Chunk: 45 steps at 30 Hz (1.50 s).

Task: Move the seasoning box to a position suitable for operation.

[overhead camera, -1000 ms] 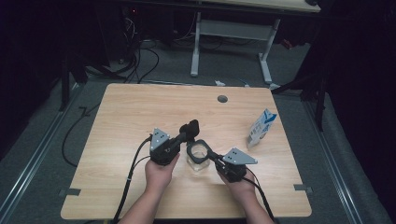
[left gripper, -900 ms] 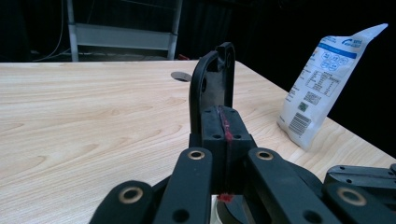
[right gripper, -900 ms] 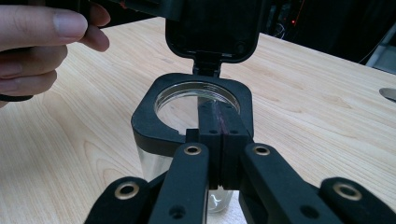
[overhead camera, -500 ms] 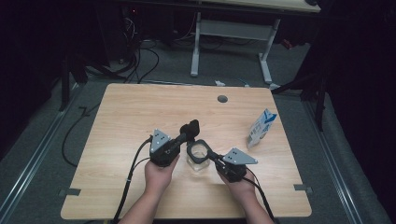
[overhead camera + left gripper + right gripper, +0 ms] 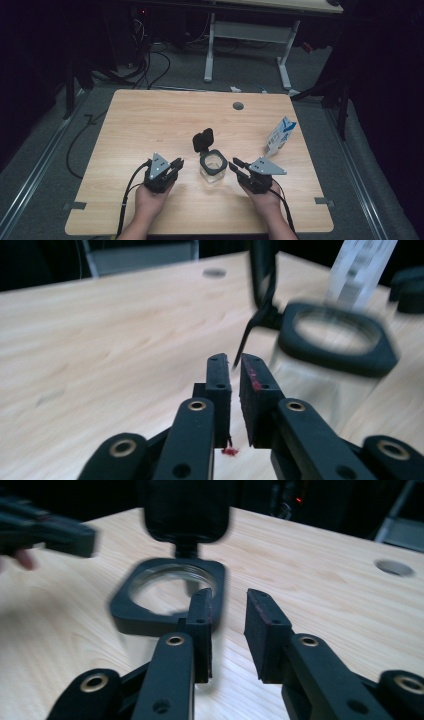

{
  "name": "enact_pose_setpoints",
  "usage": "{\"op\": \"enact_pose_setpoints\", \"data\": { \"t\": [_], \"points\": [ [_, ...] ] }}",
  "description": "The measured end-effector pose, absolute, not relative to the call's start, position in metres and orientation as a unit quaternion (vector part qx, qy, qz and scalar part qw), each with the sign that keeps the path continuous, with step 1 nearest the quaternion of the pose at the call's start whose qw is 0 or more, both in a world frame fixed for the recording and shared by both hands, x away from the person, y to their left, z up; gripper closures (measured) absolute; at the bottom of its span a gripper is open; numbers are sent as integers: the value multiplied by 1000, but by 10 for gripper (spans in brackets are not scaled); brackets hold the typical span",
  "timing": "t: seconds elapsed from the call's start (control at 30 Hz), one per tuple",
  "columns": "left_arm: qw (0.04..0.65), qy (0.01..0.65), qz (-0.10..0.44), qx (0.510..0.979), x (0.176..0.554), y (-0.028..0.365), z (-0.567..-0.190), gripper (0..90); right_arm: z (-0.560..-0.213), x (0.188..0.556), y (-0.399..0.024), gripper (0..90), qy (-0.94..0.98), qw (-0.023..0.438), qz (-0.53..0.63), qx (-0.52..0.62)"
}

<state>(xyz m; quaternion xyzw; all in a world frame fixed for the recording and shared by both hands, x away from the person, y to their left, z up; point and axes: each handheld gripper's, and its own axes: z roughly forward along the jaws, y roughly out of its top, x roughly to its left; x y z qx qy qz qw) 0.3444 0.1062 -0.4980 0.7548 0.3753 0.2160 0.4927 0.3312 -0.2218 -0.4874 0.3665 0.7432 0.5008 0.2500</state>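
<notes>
A clear jar [image 5: 213, 169] with a black square rim stands at the table's front middle, its black flip lid [image 5: 203, 140] upright behind it. My left gripper [image 5: 177, 164] rests left of the jar, apart from it. Its jaws have just been opening and are now slightly apart with nothing between them [image 5: 235, 360]. The jar's rim [image 5: 340, 347] lies to its right. My right gripper [image 5: 234, 165] sits just right of the jar. Its jaws have also just been opening and stand open and empty [image 5: 227, 597], close before the rim [image 5: 130, 615] and the raised lid [image 5: 187, 510].
A blue and white carton [image 5: 280, 136] stands at the table's right side. A grey cable hole [image 5: 238, 106] sits near the far edge. Cables trail from both grippers over the front edge. A second desk's legs [image 5: 210, 45] stand beyond the table.
My left gripper has drawn back to the left, away from the lid, and its jaws have parted. The right gripper's jaws have opened off the jar. The lid stays upright.
</notes>
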Motion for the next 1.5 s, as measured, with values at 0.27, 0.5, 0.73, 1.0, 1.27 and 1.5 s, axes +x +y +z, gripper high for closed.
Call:
{"op": "enact_pose_setpoints", "data": {
  "t": [0.27,0.5,0.73,1.0,1.27,1.5],
  "points": [
    [441,399,200,778,340,139,-514,675,-496,337,-248,651,729,260,479,414],
    [430,387,208,788,336,148,-519,571,-501,338,-259,627,721,271,464,438],
    [452,366,180,793,330,142,-520,458,-514,333,-265,617,718,285,421,475],
    [461,340,184,799,324,138,-521,436,-526,323,-271,557,714,299,375,511],
    [472,359,188,783,324,148,-518,448,-523,331,-275,532,701,304,368,529],
    [469,360,191,783,326,145,-522,448,-511,344,-289,579,685,329,367,537]
  ]
}}
